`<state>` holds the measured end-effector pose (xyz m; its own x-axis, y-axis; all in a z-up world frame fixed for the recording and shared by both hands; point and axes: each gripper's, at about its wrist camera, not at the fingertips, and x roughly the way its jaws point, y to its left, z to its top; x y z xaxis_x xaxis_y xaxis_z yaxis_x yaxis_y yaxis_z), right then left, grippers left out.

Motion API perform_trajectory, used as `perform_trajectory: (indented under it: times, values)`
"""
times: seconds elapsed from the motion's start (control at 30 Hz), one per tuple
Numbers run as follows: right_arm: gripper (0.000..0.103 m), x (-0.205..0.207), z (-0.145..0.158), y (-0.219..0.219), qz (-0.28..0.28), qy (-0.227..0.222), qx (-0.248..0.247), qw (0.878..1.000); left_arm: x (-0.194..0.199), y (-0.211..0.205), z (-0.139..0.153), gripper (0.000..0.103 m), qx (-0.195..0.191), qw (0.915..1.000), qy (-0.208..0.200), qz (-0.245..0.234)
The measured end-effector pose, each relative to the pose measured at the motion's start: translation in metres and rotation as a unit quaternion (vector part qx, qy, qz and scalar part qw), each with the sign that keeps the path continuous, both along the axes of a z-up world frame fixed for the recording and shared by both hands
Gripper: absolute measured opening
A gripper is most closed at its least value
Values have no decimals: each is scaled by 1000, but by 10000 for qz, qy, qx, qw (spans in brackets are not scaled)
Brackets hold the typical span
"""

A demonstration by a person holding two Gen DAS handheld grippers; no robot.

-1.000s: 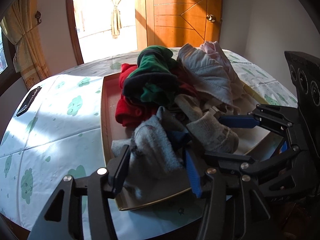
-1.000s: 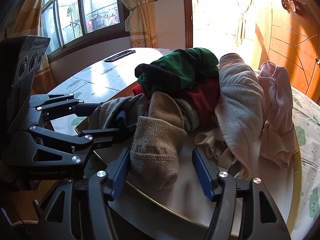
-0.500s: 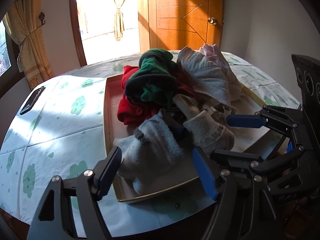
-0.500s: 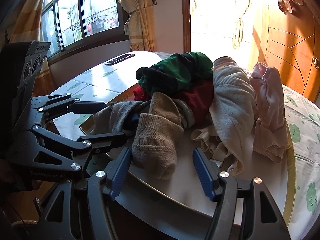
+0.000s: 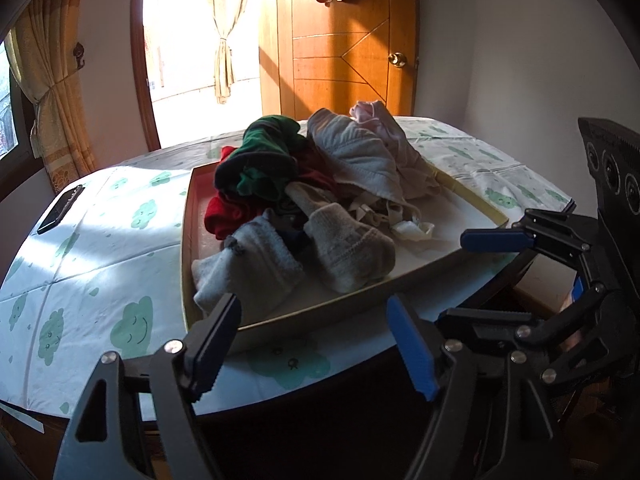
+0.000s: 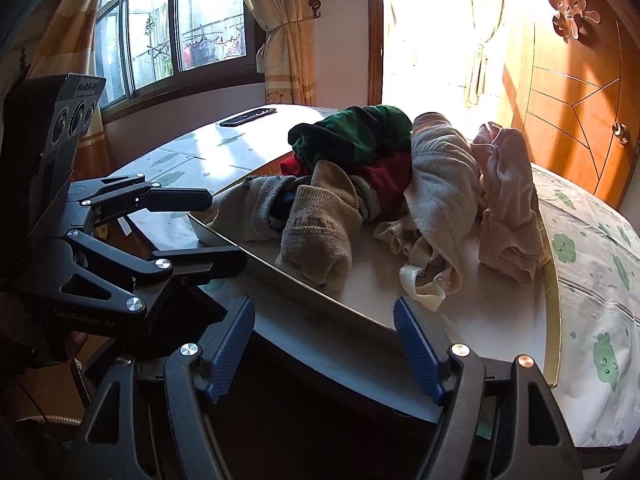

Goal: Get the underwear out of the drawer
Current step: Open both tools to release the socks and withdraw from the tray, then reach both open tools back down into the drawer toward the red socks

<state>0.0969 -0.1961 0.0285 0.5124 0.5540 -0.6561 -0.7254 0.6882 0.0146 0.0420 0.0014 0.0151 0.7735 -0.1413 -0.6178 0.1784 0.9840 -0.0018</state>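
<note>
Soft knit heap (image 5: 320, 200) in drawer (image 5: 186, 248) ahead of both tools: light, limp, snag-prone; pinch bunched fold. Left tool (image 5: 316, 344), right tool (image 6: 326, 344) just opened wider, empty

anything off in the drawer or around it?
Yes. The drawer sits on the table's cloud-print cloth, out of any cabinet. Inside, socks, green and red garments, and pale underwear lie in one jumbled heap, nothing folded. Both grippers are open and empty.
</note>
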Motion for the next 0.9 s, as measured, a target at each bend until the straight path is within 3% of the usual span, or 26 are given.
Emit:
perform_trajectory:
  times: [0.3,0.63,0.9]
  values:
    - [76,-41,-3,-56,-126,-187,-111,9997,-36,-27,-13,77,-54,9995,-105,-304]
    - [76,-51,-67,-99,-364,280,-966,9943,-54,-67,-41,77,140,9955,307,-881]
    - [76,-38,-106,-92,-132,690,-1658,9837,-55,-89,-66,77,328,9893,745,-1210]
